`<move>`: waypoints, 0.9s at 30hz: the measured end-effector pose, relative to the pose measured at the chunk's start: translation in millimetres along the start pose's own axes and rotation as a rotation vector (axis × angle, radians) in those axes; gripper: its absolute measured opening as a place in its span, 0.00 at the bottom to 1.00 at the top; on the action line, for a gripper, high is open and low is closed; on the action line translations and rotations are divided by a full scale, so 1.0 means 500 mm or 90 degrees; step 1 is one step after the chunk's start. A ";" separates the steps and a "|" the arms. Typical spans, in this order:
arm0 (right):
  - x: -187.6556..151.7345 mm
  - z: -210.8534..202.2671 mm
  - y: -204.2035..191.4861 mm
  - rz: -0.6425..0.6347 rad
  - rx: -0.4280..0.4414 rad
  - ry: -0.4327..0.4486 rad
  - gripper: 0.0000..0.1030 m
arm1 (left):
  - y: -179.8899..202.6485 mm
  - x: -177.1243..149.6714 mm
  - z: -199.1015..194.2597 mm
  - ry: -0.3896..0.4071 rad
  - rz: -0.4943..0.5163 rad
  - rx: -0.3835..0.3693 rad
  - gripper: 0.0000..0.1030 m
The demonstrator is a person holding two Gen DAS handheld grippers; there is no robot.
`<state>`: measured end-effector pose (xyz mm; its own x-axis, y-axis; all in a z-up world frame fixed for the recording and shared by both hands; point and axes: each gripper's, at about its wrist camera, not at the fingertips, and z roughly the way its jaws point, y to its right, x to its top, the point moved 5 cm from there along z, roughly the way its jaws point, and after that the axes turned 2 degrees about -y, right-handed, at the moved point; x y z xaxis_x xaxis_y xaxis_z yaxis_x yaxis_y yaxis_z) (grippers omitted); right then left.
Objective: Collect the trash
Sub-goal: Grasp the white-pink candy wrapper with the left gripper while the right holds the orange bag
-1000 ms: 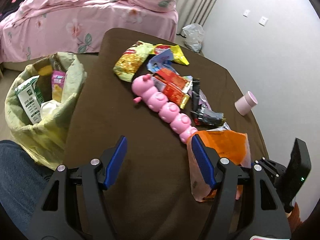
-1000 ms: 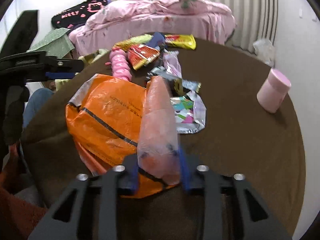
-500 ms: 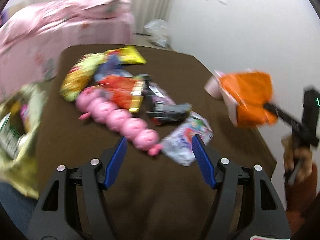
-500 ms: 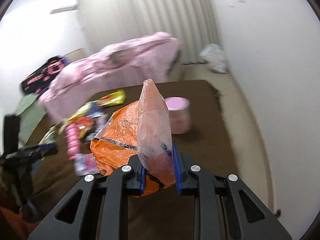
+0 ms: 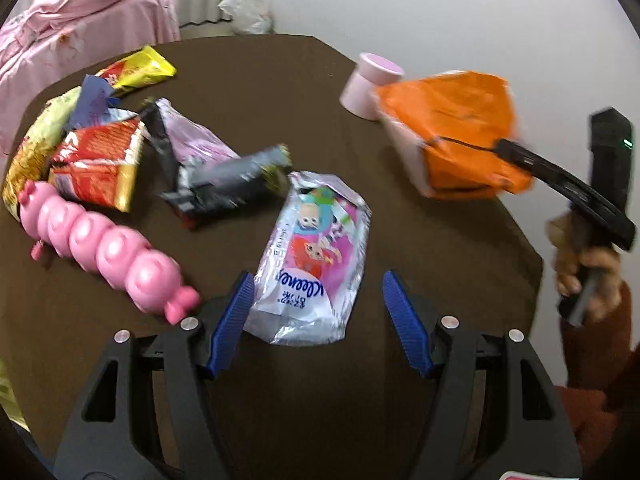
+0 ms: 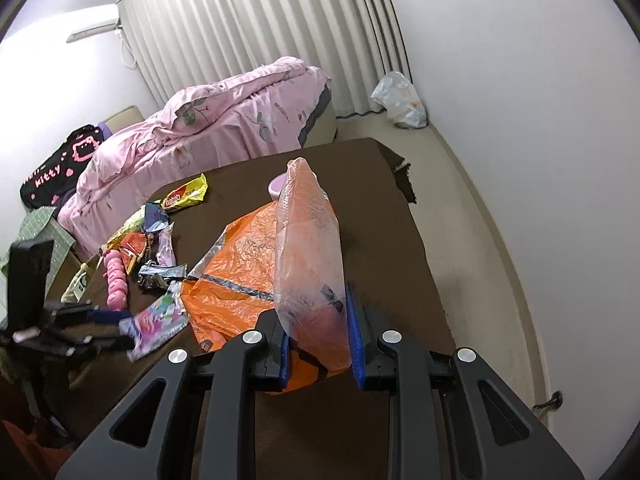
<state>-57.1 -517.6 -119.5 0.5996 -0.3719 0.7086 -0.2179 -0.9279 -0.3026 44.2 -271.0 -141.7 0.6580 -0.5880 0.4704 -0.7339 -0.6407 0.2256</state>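
My right gripper [image 6: 318, 350] is shut on an orange plastic bag [image 6: 244, 276] and holds it lifted above the brown table [image 6: 384, 240]; the bag also shows in the left wrist view [image 5: 452, 136]. My left gripper [image 5: 316, 322] is open, its blue pads on either side of a silver Kleenex tissue packet [image 5: 316, 256] lying on the table [image 5: 400, 216]. Several snack wrappers lie beyond: a black one [image 5: 228, 188], a red one [image 5: 100, 168], a yellow one [image 5: 140, 72].
A pink caterpillar toy [image 5: 104, 252] lies left of the tissue packet. A pink cup [image 5: 368, 84] stands at the table's far side. A pink bed [image 6: 208, 120] is behind the table. A white plastic bag [image 6: 400, 100] sits on the floor by the curtain.
My right gripper has lifted the orange bag off the table and swung it right. My left gripper has moved right and forward, from beside the yellow-green bin bag to straddle the tissue packet.
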 end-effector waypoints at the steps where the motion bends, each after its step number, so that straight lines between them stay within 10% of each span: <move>1: 0.000 0.005 -0.004 0.001 0.002 -0.002 0.22 | 0.004 -0.004 -0.004 -0.001 -0.003 -0.005 0.62; 9: -0.006 0.007 -0.024 -0.013 0.012 -0.001 0.22 | 0.005 -0.014 0.009 -0.008 -0.004 0.100 0.58; 12: -0.004 -0.002 -0.027 -0.017 0.007 0.005 0.22 | 0.014 -0.019 0.010 -0.001 0.017 0.155 0.35; 14: -0.002 -0.008 -0.028 -0.016 0.010 0.010 0.22 | 0.010 -0.022 -0.008 0.012 -0.018 0.110 0.16; 27: 0.018 -0.051 -0.108 -0.068 0.049 0.041 0.22 | -0.006 -0.015 -0.178 0.174 -0.053 0.136 0.14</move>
<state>-59.5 -471.5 -80.4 0.5651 -0.2745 0.7780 -0.0938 -0.9583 -0.2700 26.3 -221.0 -70.2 0.6237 -0.3941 0.6751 -0.6084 -0.7870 0.1026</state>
